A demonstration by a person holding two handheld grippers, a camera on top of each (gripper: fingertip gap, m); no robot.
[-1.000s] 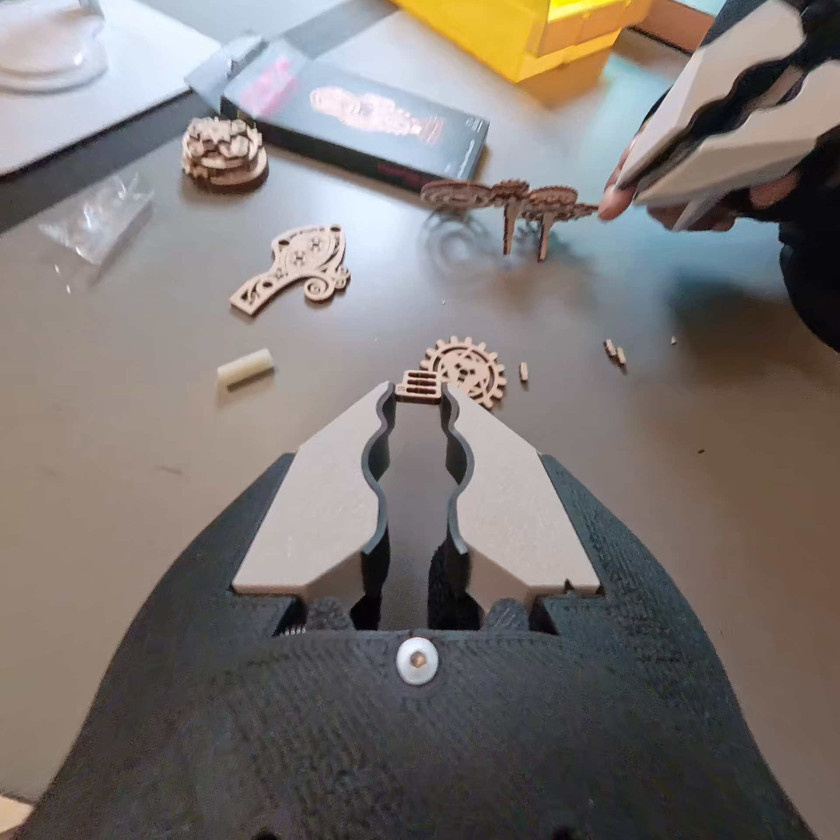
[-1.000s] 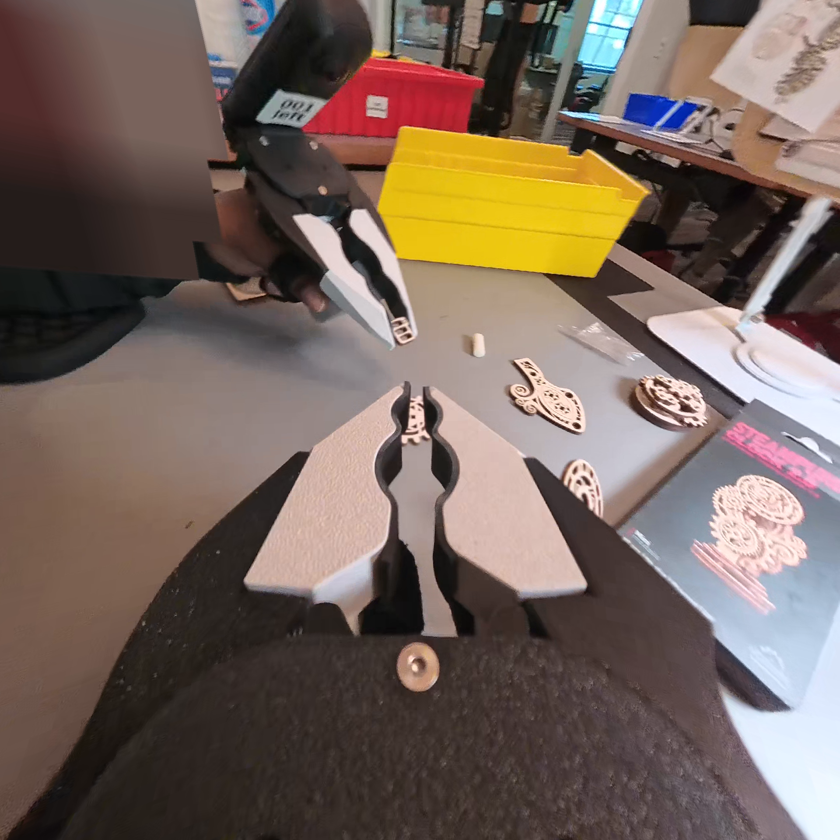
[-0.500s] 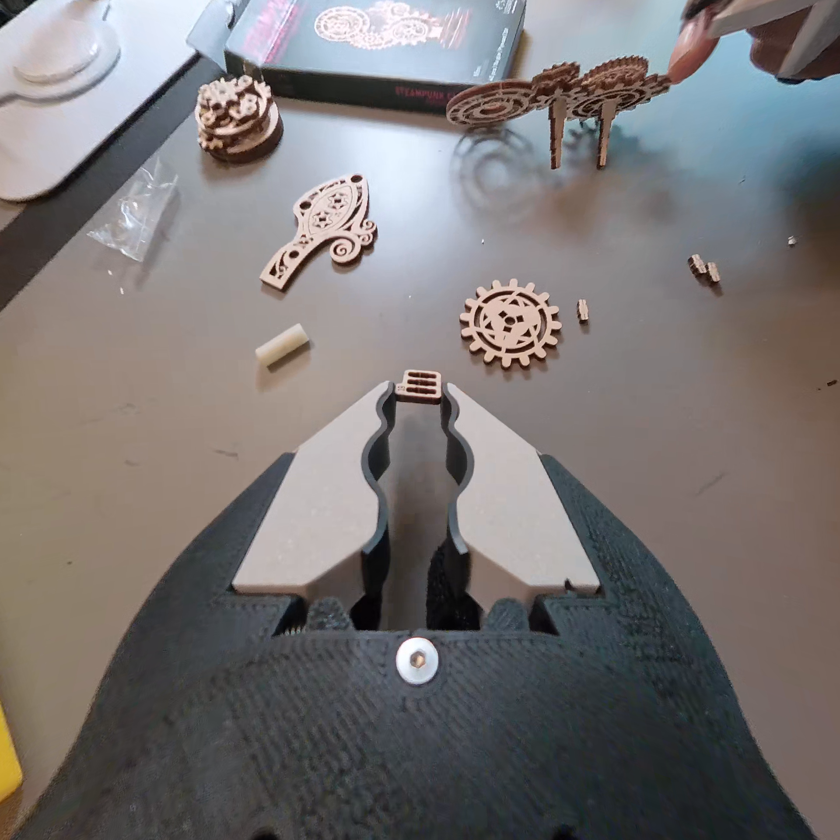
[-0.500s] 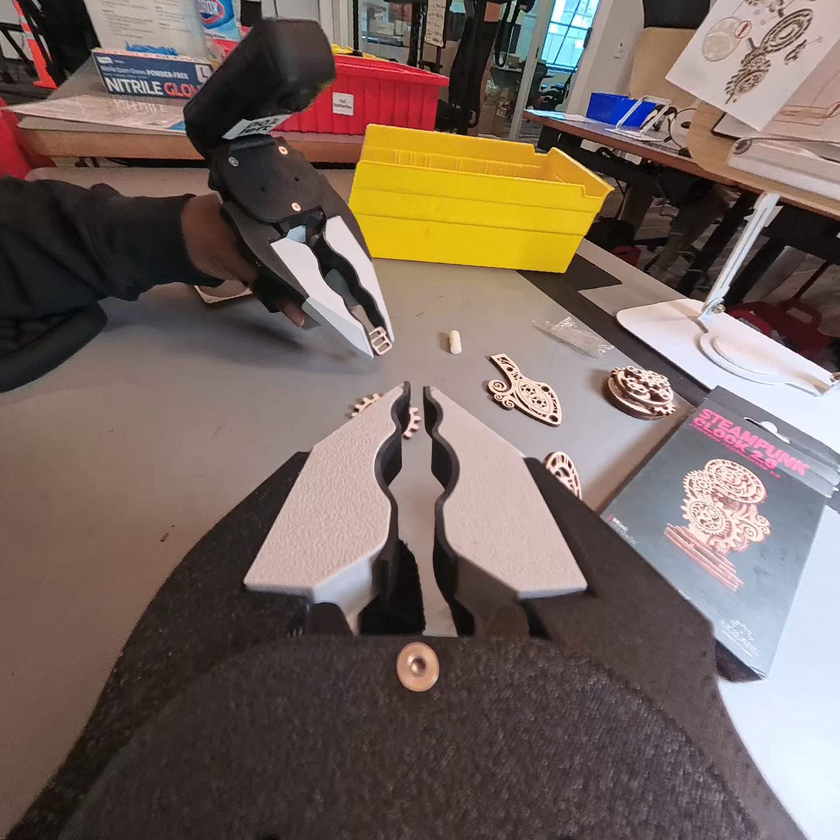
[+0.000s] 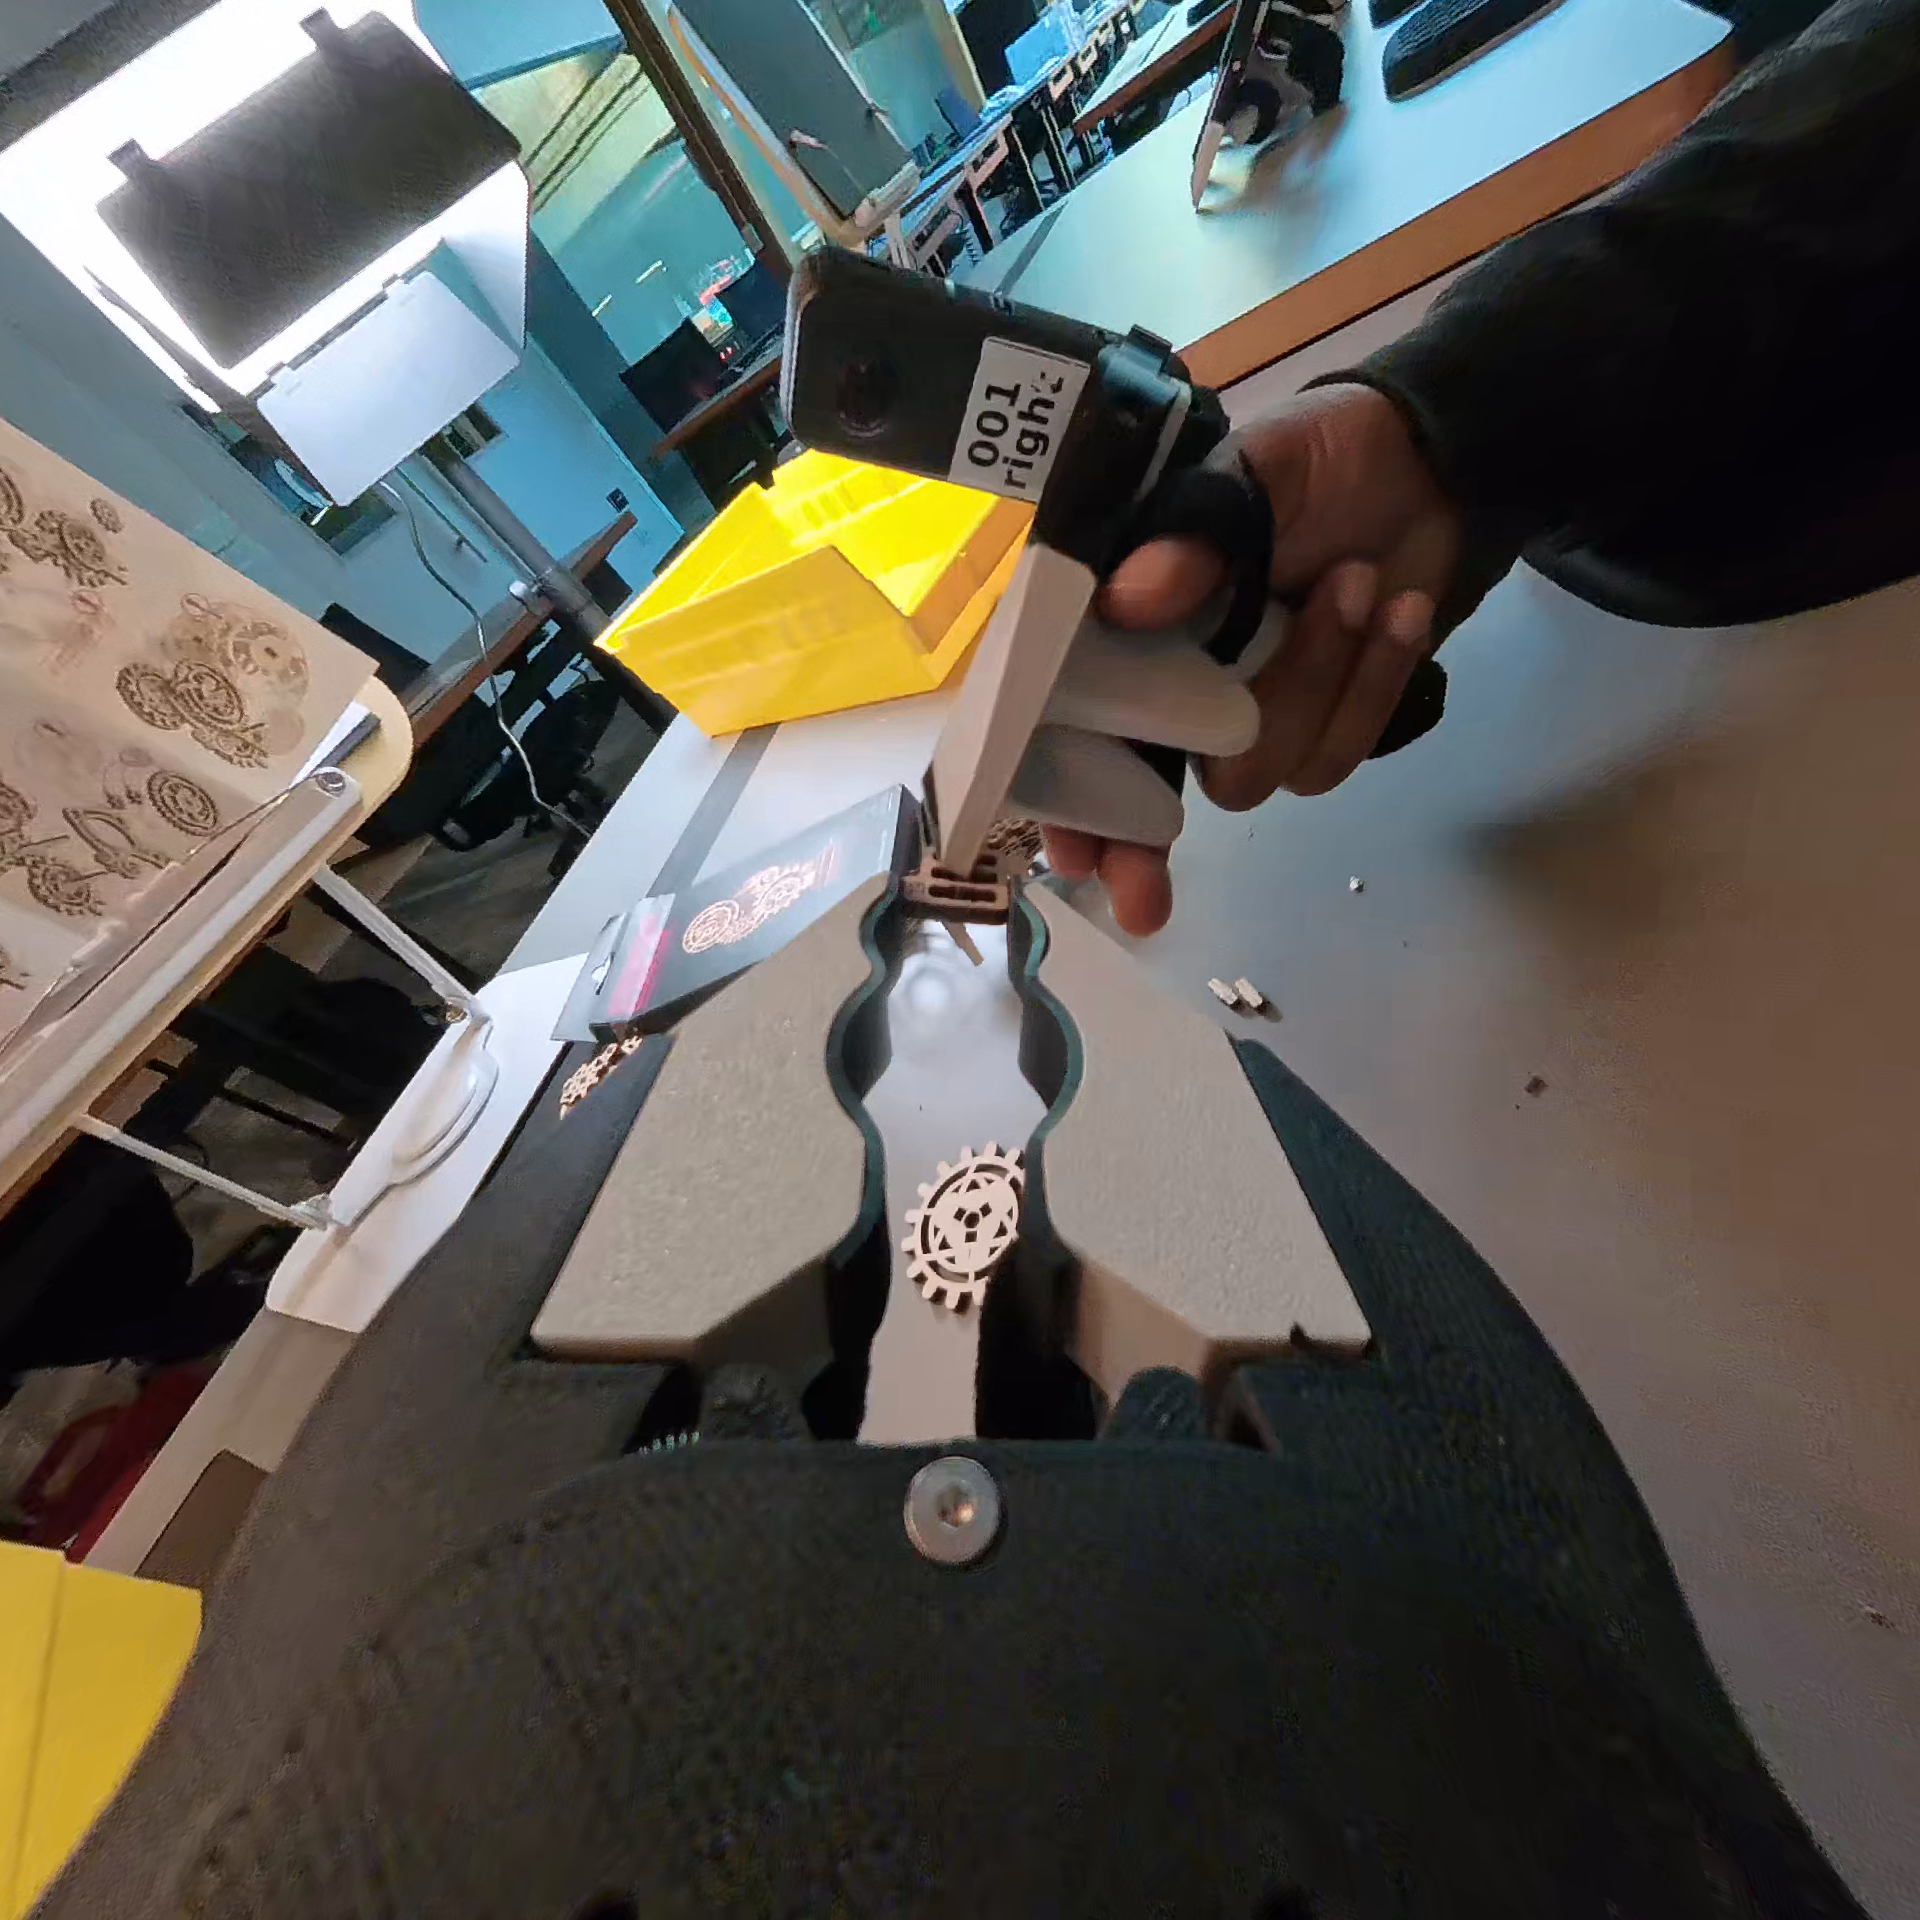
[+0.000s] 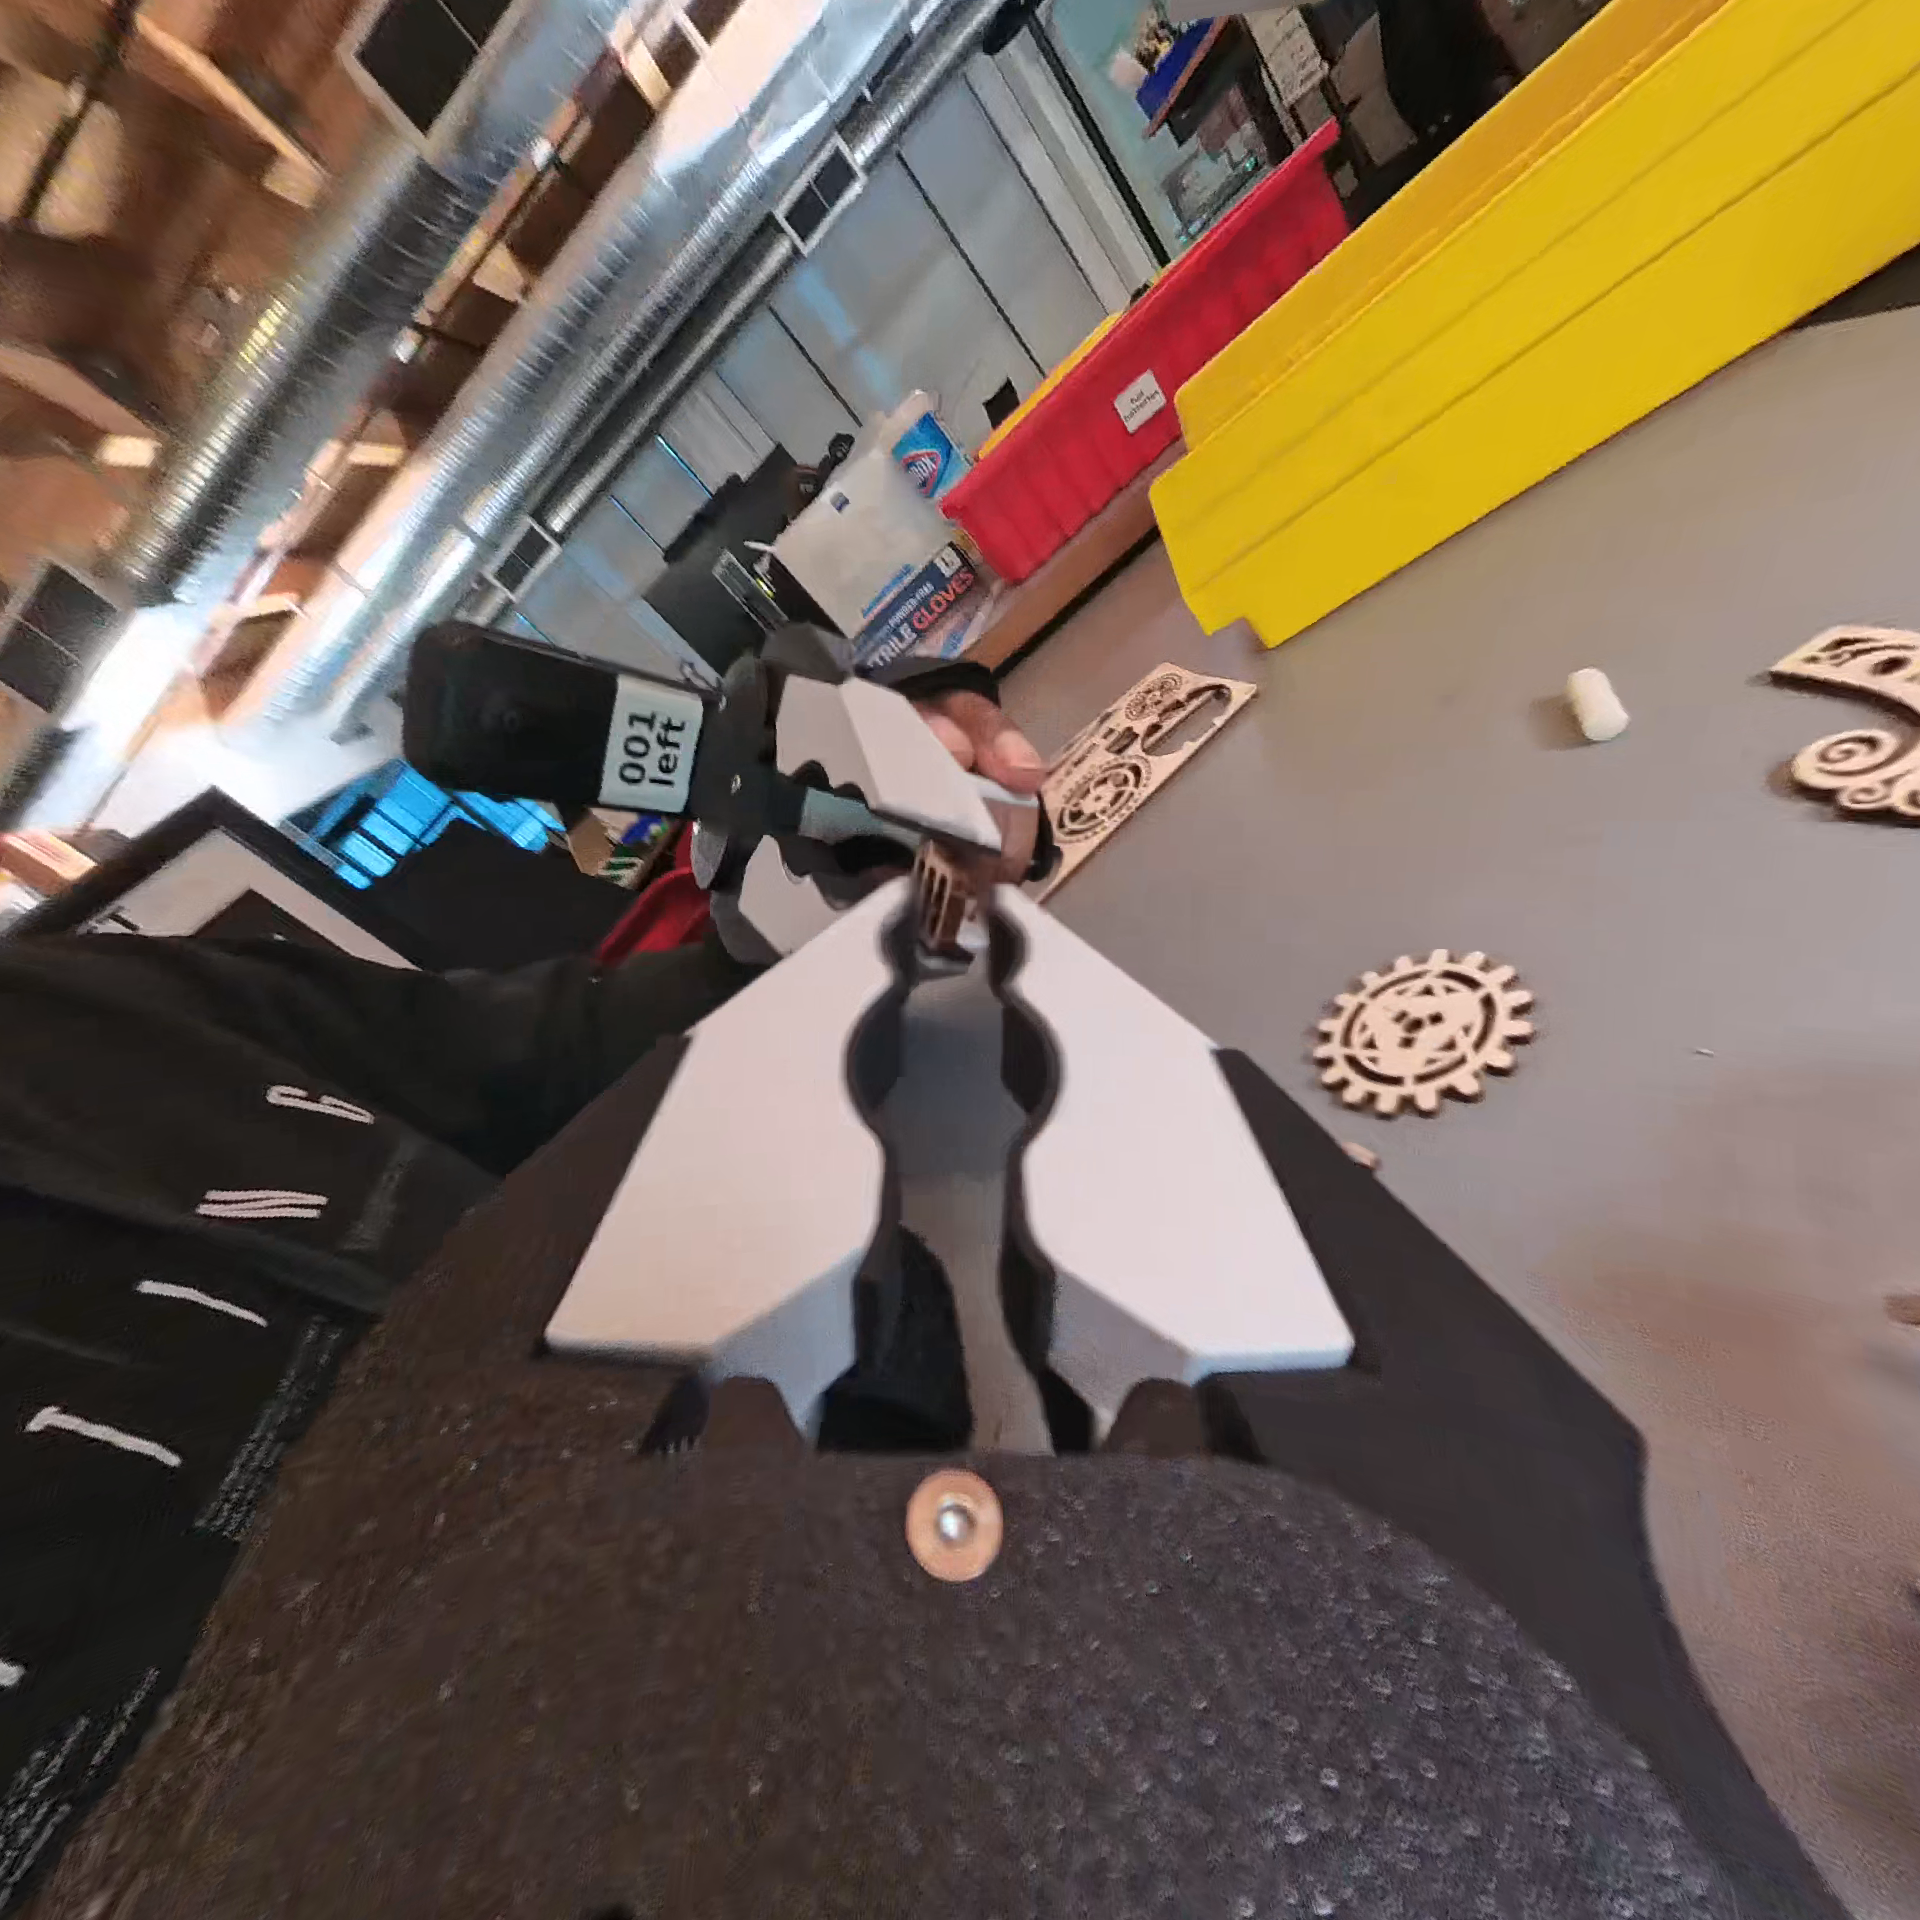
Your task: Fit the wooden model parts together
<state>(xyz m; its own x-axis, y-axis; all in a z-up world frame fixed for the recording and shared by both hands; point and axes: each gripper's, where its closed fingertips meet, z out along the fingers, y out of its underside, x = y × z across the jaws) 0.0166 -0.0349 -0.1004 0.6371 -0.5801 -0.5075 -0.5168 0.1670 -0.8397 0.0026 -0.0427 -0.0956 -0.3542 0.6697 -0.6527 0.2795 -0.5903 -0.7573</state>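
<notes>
My left gripper is shut on a small slotted wooden piece, held above the grey table. My right gripper comes down from above and its tips meet that piece. In the right wrist view my right gripper is nearly closed, shut on the wooden gear assembly; only a slatted brown bit shows at its tips. The left gripper reaches in from the left and touches there. Whether the parts are joined is hidden. A loose wooden gear lies flat on the table, also seen between my left fingers.
A black kit box and a white lamp base are at the left. Yellow bins and a red bin stand at the far edge. A white peg, an ornate wooden part, a cut-out sheet and tiny pegs lie around. Less than 4 cm separates the two grippers' tips. The white peg is about 20 centimeters from both grippers' fingertips.
Both grippers have swung up and tilted toward each other. They were apart over the table; now their tips meet, the small slotted piece against the part in the right gripper.
</notes>
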